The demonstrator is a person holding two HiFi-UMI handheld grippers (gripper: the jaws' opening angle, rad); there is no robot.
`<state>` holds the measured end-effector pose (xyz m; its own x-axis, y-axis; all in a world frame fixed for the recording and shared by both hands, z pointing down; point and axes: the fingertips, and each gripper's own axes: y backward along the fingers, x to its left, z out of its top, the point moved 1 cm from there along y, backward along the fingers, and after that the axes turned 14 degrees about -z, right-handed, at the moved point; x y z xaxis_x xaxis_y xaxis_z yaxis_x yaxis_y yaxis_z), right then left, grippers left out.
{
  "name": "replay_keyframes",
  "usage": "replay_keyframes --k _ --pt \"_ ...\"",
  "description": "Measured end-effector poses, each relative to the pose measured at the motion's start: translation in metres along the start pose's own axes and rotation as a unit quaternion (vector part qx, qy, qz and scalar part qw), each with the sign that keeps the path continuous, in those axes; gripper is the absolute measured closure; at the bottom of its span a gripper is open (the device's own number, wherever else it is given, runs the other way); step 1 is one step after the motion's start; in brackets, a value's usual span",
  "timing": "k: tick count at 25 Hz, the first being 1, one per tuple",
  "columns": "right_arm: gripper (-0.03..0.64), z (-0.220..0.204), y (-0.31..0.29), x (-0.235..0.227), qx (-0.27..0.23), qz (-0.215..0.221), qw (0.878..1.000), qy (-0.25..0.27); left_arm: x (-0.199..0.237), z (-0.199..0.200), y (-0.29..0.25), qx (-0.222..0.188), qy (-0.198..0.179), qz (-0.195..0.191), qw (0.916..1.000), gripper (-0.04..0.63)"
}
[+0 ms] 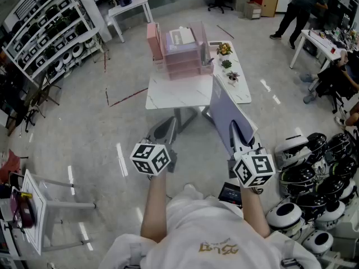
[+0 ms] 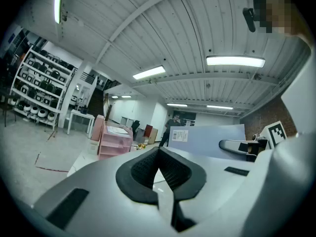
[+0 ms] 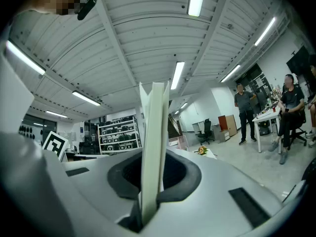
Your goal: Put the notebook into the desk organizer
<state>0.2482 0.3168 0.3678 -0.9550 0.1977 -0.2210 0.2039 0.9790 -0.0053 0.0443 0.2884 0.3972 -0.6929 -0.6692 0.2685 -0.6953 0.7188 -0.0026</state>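
A pink desk organizer stands at the back of a small white table, with papers in its top tray. My right gripper is shut on the edge of a lavender notebook, which it holds upright and tilted, just off the table's front right corner. In the right gripper view the notebook stands edge-on between the pads. My left gripper hovers before the table's front edge, shut and holding nothing. From the left gripper view, the organizer lies ahead to the left and the notebook to the right.
Small potted plants line the table's right side. Several white and black helmets are piled on the floor at the right. Shelving stands at the far left, a white stand at lower left. People stand at the back right.
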Motion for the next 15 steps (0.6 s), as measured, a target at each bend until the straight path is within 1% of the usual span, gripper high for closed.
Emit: replay_keyframes --k 9,15 --pt "0.577 0.004 0.001 0.0 -0.006 0.003 1.0 0.001 -0.001 0.003 -0.001 0.002 -0.007 0.0 1.0 0.583" --pt "0.577 0.012 -0.011 0.001 -0.015 0.011 1.0 -0.003 0.009 0.011 -0.005 -0.003 -0.013 0.006 0.9999 0.583"
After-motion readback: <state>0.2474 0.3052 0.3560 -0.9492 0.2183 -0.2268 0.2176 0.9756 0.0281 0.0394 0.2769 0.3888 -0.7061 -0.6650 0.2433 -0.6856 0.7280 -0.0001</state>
